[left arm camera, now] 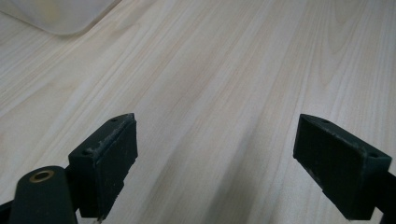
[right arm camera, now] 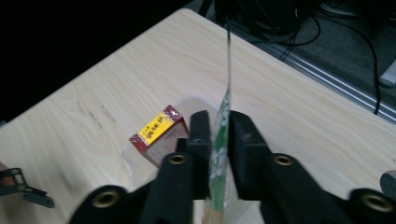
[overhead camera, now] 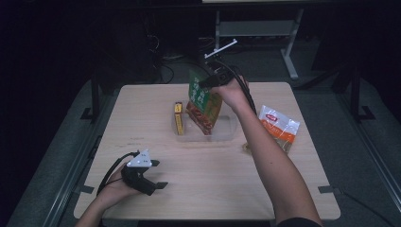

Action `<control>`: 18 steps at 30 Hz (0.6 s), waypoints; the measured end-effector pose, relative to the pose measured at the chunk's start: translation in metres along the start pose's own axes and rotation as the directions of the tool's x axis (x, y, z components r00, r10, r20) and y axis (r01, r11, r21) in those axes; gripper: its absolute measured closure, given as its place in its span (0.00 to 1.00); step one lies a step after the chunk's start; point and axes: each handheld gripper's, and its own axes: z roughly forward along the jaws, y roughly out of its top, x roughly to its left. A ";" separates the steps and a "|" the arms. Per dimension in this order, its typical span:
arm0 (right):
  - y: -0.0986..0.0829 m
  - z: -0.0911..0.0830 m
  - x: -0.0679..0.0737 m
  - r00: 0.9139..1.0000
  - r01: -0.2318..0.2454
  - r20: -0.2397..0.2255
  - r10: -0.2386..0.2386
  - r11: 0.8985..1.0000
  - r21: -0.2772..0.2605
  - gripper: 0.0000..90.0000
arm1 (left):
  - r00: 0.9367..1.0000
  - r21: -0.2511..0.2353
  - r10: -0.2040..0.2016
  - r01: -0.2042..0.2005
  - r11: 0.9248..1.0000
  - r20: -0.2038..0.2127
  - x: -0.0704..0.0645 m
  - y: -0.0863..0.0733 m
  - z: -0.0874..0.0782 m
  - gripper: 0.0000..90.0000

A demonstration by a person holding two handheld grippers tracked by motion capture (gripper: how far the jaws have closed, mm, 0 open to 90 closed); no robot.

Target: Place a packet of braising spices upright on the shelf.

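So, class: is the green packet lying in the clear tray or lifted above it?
Lifted: the right hand-held gripper pinches the green packet by its top edge, hanging upright over the clear tray.

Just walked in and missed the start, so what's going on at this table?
A person works with two handheld grippers. The right gripper is shut on the top edge of a green-and-red printed food pouch, holding it upright over a clear plastic tray where a yellow-and-red box already stands. The left gripper rests open near the table's front. A white-and-orange packet lies beside the tray.
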 end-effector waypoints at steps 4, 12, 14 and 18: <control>-0.003 -0.012 -0.001 1.000 0.027 0.015 -0.026 0.999 -0.037 0.56 | 1.000 -0.006 -0.005 0.005 1.000 0.002 -0.001 0.000 0.001 0.15; -0.018 -0.043 -0.004 0.997 0.077 0.027 -0.075 0.989 -0.124 0.33 | 1.000 -0.008 -0.017 0.017 1.000 0.003 -0.001 0.001 0.002 0.15; -0.025 -0.050 -0.004 0.997 0.074 0.012 -0.073 0.989 -0.131 0.32 | 1.000 -0.012 -0.017 0.017 1.000 -0.001 -0.001 0.001 0.002 0.15; -0.040 -0.060 -0.004 0.995 0.099 0.000 -0.100 0.986 -0.135 0.31 | 1.000 -0.003 -0.021 0.021 1.000 -0.005 0.000 0.000 0.002 0.15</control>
